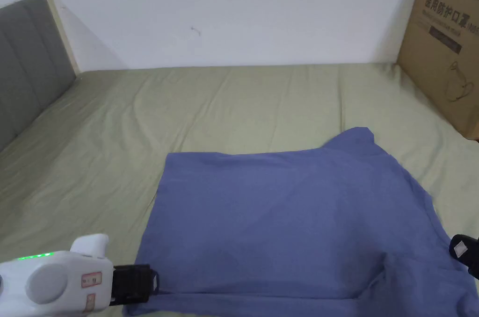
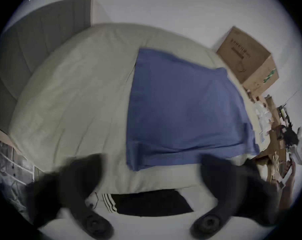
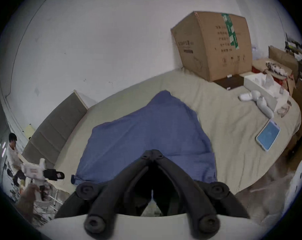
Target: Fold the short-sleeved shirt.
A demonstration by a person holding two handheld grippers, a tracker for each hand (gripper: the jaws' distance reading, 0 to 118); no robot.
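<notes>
A blue short-sleeved shirt (image 1: 290, 219) lies spread flat on the green bed sheet (image 1: 210, 103), with a folded strip along its near edge. In the head view my left gripper (image 1: 152, 283), white with black jaws, sits at the shirt's near left corner. In the left gripper view its jaws (image 2: 152, 165) stand wide apart and blurred, with the shirt (image 2: 181, 108) ahead of them. My right gripper (image 1: 463, 250) is at the shirt's right edge. In the right gripper view its tips (image 3: 152, 152) meet over the shirt (image 3: 146, 131). I cannot tell whether cloth is pinched.
A big cardboard box (image 1: 444, 42) stands on the bed's far right corner against the wall. A grey headboard (image 1: 23, 65) bounds the left side. A tablet (image 3: 268, 134) and white items (image 3: 261, 103) lie right of the shirt. A person (image 3: 12, 150) stands far off.
</notes>
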